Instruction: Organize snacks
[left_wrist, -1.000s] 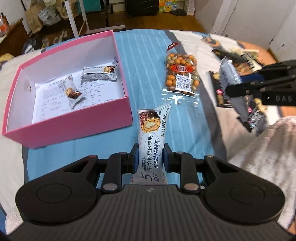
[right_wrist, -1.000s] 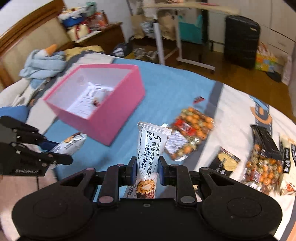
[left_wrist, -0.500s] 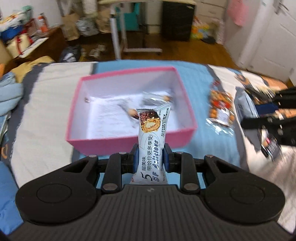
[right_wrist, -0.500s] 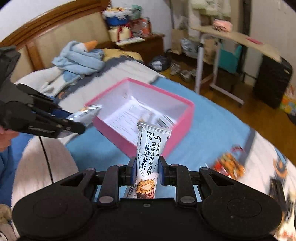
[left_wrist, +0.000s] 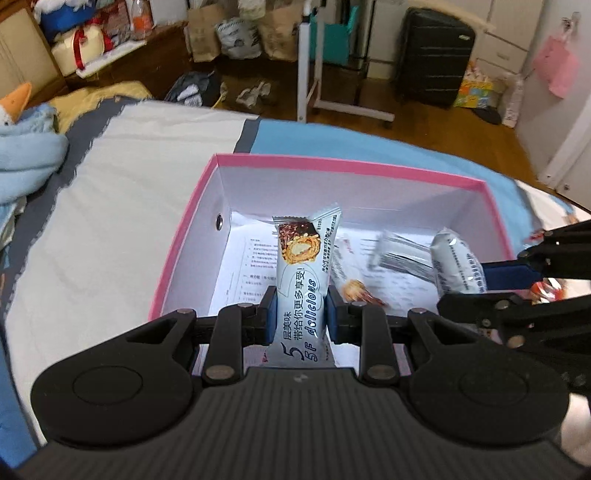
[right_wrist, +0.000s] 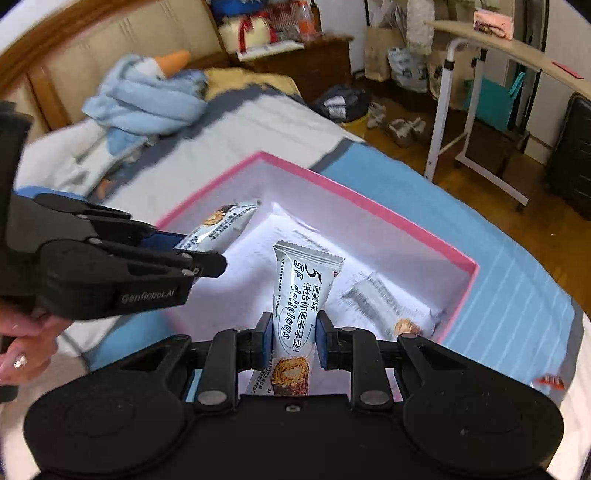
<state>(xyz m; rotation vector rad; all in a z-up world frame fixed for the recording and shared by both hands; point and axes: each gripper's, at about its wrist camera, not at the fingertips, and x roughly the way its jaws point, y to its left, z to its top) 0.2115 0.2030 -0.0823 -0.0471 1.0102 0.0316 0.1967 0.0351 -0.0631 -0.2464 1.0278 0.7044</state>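
Note:
A pink box (left_wrist: 332, 164) with a white inside sits on the bed; it also shows in the right wrist view (right_wrist: 369, 206). My left gripper (left_wrist: 300, 314) is shut on a white snack bar (left_wrist: 301, 280) and holds it over the box's near-left part. My right gripper (right_wrist: 293, 339) is shut on a matching white snack bar (right_wrist: 304, 288) over the box. Each gripper shows in the other's view, the right one (left_wrist: 480, 273) at the right edge, the left one (right_wrist: 207, 251) at the left. Two wrapped bars (left_wrist: 402, 251) (left_wrist: 351, 280) lie on a printed sheet inside.
A blue blanket with a stuffed duck (right_wrist: 147, 99) lies by the headboard. A rolling table frame (left_wrist: 332, 74), a black suitcase (left_wrist: 432, 55) and bags (left_wrist: 236, 33) stand on the wooden floor beyond the bed. A red snack packet (right_wrist: 550, 380) lies right of the box.
Both grippers have swung left with their bars, from above the blue cloth and loose snacks to directly over the pink box, and have come closer to it.

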